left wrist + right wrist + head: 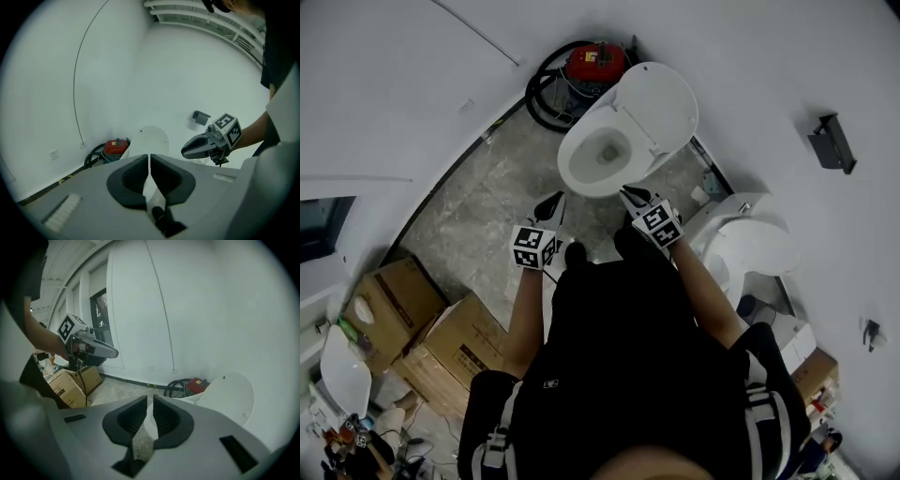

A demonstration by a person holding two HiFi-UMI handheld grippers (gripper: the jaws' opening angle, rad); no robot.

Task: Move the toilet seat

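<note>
— Grey stone floor (478, 211). The white plastic toilet seat (573, 172)?
— On the bowl (605, 155) before me. Left gripper (551, 202) closed, right gripper (630, 194) nearly closed, both empty. Rigid and slick, I judge: I'd take its front rim.

Looking down at white toilet (574, 173), white lid (661, 103). Red vacuum cleaner (595, 61) trailing black hose (539, 94). Floor (478, 216) showing mottled grey stone pattern. Cardboard boxes (403, 300) showing brown. My left gripper (555, 200) and right gripper (630, 194) wearing black-and-white square markers; my pads (129, 180) showing black, bodies grey.
</note>
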